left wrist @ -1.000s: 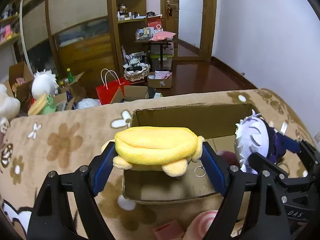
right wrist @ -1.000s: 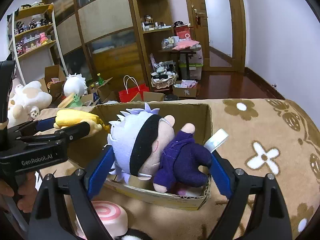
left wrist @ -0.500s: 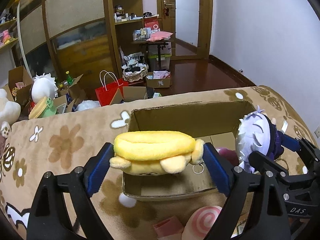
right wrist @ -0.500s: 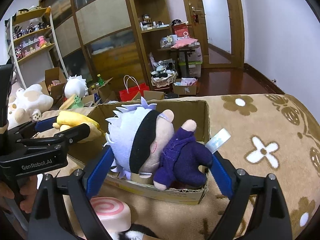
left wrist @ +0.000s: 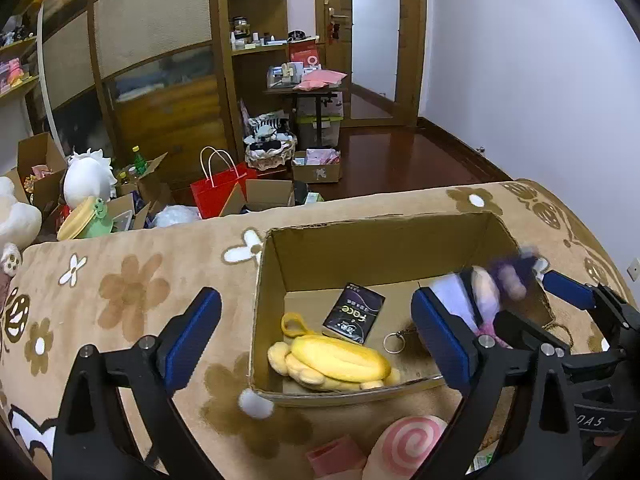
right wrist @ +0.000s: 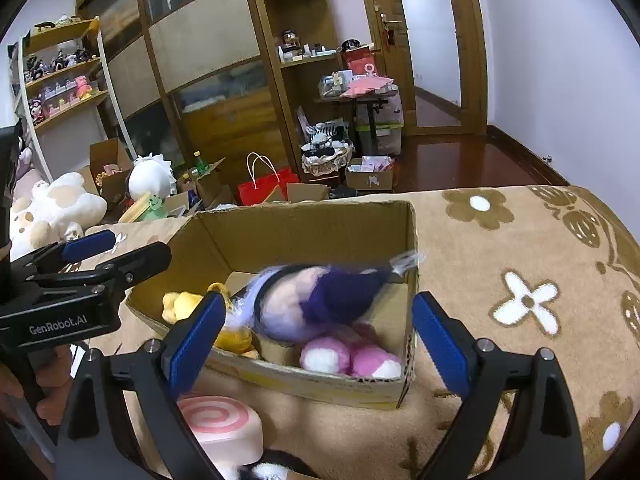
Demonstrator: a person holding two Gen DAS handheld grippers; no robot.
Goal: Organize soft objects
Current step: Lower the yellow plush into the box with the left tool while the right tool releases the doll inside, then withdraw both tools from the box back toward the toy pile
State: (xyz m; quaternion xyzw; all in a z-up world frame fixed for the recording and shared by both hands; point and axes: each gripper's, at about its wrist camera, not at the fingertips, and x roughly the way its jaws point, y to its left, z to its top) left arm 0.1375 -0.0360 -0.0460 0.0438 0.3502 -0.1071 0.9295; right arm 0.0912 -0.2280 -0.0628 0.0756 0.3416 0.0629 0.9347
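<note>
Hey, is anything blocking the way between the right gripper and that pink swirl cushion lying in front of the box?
Nothing visible does. The pink swirl cushion lies on the blanket outside the cardboard box's near wall, just below the right gripper's left finger. The gripper's jaws are opening, with the purple doll blurred between them over the box.

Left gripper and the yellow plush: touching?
Apart. In the left wrist view the left gripper, its jaws opening, has nothing between its pads, and the yellow plush lies on the floor of the box, clear of both fingers.
</note>
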